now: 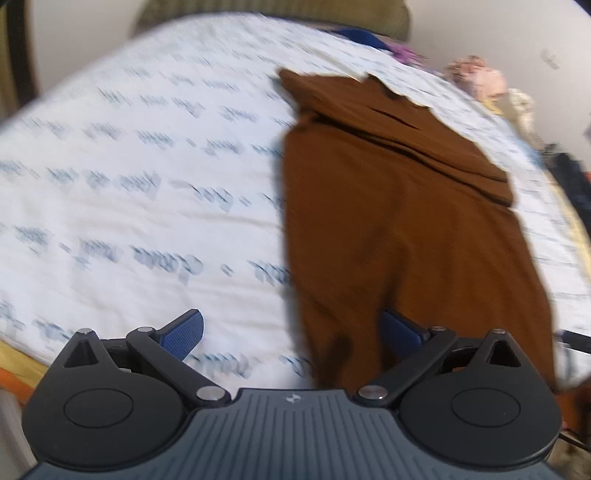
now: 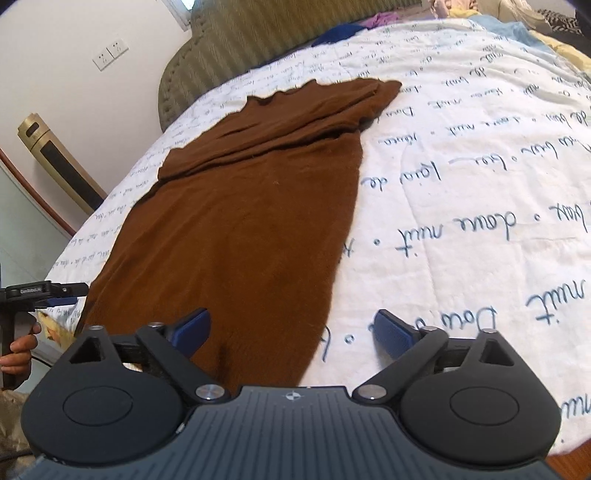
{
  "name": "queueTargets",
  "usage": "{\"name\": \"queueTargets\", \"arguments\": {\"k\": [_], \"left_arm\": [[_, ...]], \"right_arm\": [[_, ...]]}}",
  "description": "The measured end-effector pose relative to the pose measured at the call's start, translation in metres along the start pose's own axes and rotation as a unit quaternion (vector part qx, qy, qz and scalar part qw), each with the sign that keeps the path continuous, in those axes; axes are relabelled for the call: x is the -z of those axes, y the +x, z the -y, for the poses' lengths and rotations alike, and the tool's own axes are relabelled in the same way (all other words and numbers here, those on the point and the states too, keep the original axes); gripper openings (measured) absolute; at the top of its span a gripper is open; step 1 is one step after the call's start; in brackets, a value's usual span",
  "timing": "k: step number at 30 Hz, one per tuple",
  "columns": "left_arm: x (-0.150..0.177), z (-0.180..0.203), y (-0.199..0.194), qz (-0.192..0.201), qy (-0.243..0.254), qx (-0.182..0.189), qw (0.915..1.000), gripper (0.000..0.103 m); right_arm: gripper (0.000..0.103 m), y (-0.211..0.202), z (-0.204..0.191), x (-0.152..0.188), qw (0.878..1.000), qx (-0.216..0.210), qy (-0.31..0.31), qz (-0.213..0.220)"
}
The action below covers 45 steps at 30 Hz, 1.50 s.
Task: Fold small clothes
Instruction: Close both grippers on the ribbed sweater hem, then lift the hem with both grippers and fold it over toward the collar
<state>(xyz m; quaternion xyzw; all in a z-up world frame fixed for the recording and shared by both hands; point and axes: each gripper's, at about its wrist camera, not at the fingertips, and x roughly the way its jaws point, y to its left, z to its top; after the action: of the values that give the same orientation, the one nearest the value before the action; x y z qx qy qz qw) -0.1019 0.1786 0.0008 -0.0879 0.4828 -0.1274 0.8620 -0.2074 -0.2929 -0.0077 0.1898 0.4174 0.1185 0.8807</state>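
A brown knitted garment (image 2: 240,221) lies flat on the white bedspread with blue script (image 2: 480,166), folded into a long strip with a sleeve laid across its far end. My right gripper (image 2: 291,332) is open over the near end, its left pad above the cloth and its right pad above the bedspread, so the garment's near right corner lies between them. In the blurred left wrist view the garment (image 1: 399,221) fills the right half. My left gripper (image 1: 293,332) is open astride its near left edge, and it shows again in the right wrist view (image 2: 48,291), held by a hand (image 2: 18,350).
An olive padded headboard (image 2: 258,37) closes the far end of the bed. Loose clothes (image 2: 369,22) are heaped by it, also seen as a pinkish pile (image 1: 476,77). A gold tower appliance (image 2: 55,166) and wall sockets (image 2: 110,55) stand left of the bed.
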Motion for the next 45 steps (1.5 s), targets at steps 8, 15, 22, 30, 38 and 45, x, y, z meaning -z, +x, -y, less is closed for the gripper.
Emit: {"name": "queueTargets", "arguments": {"k": [8, 15, 22, 30, 38, 45], "left_arm": [[0.016, 0.007, 0.010, -0.023, 0.017, 0.074, 0.9969, 0.102], [0.024, 0.028, 0.017, -0.030, 0.053, 0.123, 0.9906, 0.095], [0.019, 0.023, 0.023, -0.032, 0.016, 0.172, 0.9844, 0.093], [0.014, 0.008, 0.030, -0.034, -0.040, 0.202, 0.9780, 0.057], [0.016, 0.013, 0.033, -0.044, -0.040, 0.163, 0.9848, 0.008], [-0.001, 0.046, 0.002, 0.016, 0.026, 0.142, 0.9894, 0.008]], "right_arm": [[0.076, -0.001, 0.005, 0.007, 0.999, -0.016, -0.003, -0.037], [0.075, 0.012, -0.007, 0.012, 0.996, -0.064, -0.002, -0.055], [0.067, 0.031, -0.028, 0.009, 0.994, -0.096, -0.008, -0.060], [0.046, 0.049, -0.046, 0.008, 0.990, -0.123, -0.016, -0.068], [0.019, 0.055, -0.054, 0.006, 0.991, -0.111, -0.032, -0.065], [0.018, 0.045, -0.063, -0.012, 0.992, -0.112, -0.045, -0.028]]}}
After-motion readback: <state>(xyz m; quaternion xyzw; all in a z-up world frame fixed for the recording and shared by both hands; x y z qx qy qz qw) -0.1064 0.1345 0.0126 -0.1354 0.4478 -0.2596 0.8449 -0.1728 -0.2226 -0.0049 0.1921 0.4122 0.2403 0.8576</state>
